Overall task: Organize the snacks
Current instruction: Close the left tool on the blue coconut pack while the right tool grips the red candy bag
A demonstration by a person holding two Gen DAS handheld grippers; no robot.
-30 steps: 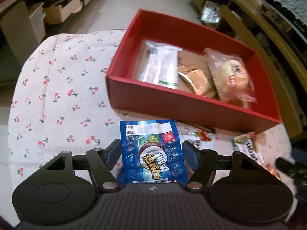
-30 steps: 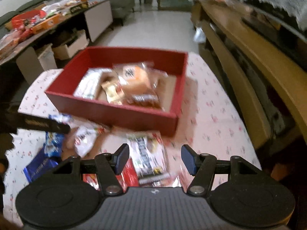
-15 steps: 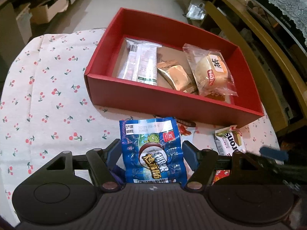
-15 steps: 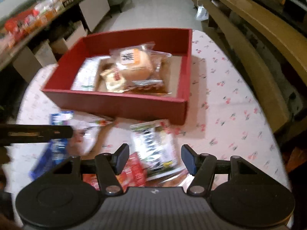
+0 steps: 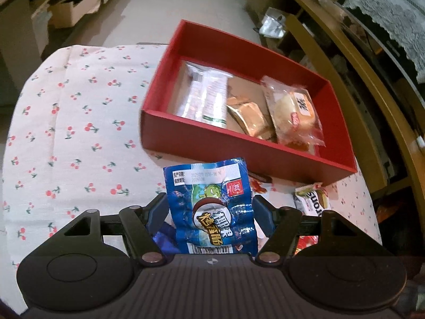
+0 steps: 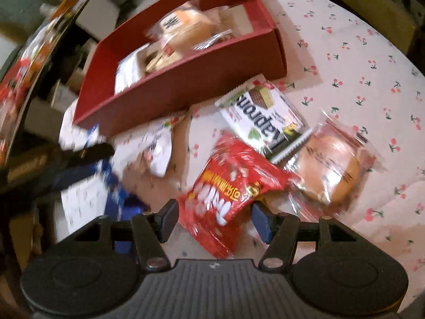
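Left gripper [image 5: 209,210] clamped on the blue snack packet [image 5: 212,210]; right gripper [image 6: 213,219] spread over the red snack bag [image 6: 233,183].

Held upright between both left pads, above the cherry-print tablecloth [image 5: 79,122] and just short of the red box [image 5: 239,156] (three wrapped snacks already inside). On the right side, half spread around the red bag's lower end, contact with the pads impossible to tell through the blur. Beside that bag, a white wafer pack [image 6: 263,117] and a wrapped bun [image 6: 332,167].

Home living room: cherry-print tablecloth [image 5: 66,122], lace cover [image 5: 393,13] over wooden furniture [image 5: 372,101], cardboard boxes [image 5: 71,8] under side counter, tiled floor [image 5: 170,8].
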